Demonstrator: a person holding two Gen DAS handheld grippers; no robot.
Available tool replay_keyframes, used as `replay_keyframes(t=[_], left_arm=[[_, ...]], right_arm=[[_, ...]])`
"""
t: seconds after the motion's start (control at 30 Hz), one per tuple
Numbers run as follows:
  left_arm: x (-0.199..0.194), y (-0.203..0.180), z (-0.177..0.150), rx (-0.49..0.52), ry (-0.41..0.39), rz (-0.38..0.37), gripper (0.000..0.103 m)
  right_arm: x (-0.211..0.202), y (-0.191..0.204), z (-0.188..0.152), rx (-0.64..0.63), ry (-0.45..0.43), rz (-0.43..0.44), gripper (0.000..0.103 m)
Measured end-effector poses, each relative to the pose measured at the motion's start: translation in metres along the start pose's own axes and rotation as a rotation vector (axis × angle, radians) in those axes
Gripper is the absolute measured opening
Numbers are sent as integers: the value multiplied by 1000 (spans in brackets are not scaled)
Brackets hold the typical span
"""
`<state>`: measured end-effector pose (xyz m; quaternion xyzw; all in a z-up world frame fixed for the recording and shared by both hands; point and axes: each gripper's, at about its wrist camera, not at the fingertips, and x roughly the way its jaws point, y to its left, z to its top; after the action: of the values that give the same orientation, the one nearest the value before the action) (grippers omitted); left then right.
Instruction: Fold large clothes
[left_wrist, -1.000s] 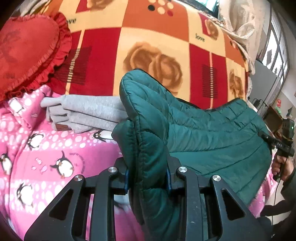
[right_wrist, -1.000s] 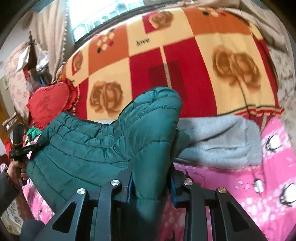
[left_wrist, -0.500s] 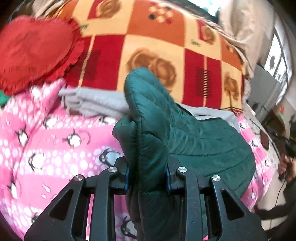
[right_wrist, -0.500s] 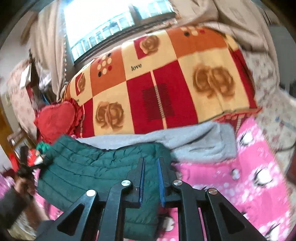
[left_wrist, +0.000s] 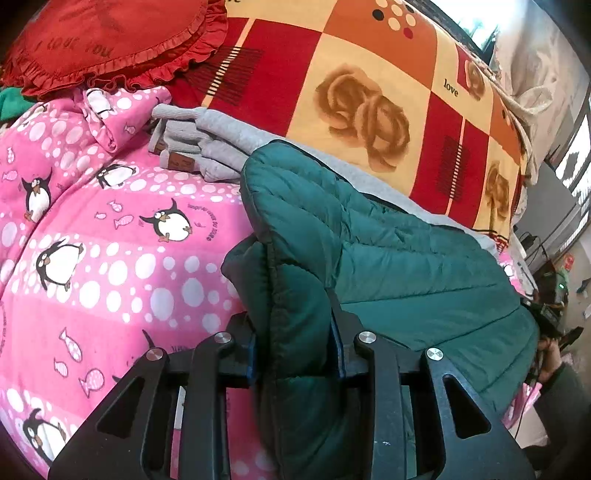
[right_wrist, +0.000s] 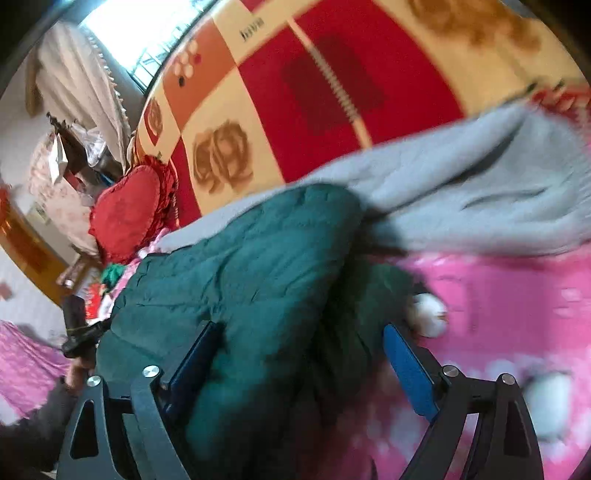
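The left gripper (left_wrist: 297, 347) pinches a puffy ridge of the green quilted jacket (left_wrist: 399, 266), whose stitched channels spread across the pink penguin-print quilt (left_wrist: 96, 258). The right gripper (right_wrist: 301, 362) has its blue-padded fingers (right_wrist: 406, 365) spread wide around the jacket's bulging edge. A soft grey fleece garment (right_wrist: 461, 199) lies behind, against the rose-patterned blanket (left_wrist: 362, 103).

We're seeing a quilted matt green jacket (left_wrist: 388, 258), soft grey fleece garment (right_wrist: 480, 206), pink printed cloth cover (left_wrist: 110, 266), matt black plastic left tool (left_wrist: 295, 343).
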<state>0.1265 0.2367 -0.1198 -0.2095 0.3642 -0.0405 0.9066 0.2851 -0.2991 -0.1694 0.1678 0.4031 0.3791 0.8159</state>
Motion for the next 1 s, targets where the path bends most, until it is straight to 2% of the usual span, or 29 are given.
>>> replay_keyframes(t=[0.03, 0.1, 0.17, 0.2, 0.27, 0.3, 0.4, 0.47, 0.57, 0.77, 1.0], left_arm=[[1, 2, 0, -10, 2, -3, 31], [3, 7, -1, -29, 8, -13, 33], [4, 7, 0, -33, 13, -10, 33], [5, 5, 1, -27, 15, -6, 33], [5, 4, 2, -23, 20, 0, 33], [6, 5, 2, -25, 22, 0, 33], [5, 3, 2, -20, 12, 7, 33], [3, -3, 1, 6, 1, 26, 30], [-4, -10, 2, 16, -22, 37, 24], [-35, -30, 14, 26, -76, 10, 22], [-91, -60, 16, 50, -119, -90, 22]], right_arm=[[11, -8, 0, 34, 24, 4, 103], [22, -21, -1, 98, 43, 63, 103], [25, -19, 4, 84, 43, 110, 102], [26, -18, 5, 73, 48, 131, 86], [26, -10, 7, 30, 31, 174, 67], [25, -6, 6, 9, 24, 164, 56], [15, 18, -2, -122, -21, 82, 36], [2, 37, -5, -189, -54, -8, 32], [-15, 54, -2, -221, -98, -83, 29], [-72, 105, 3, -296, -195, -137, 26], [-155, 151, -18, -334, -276, -162, 26]])
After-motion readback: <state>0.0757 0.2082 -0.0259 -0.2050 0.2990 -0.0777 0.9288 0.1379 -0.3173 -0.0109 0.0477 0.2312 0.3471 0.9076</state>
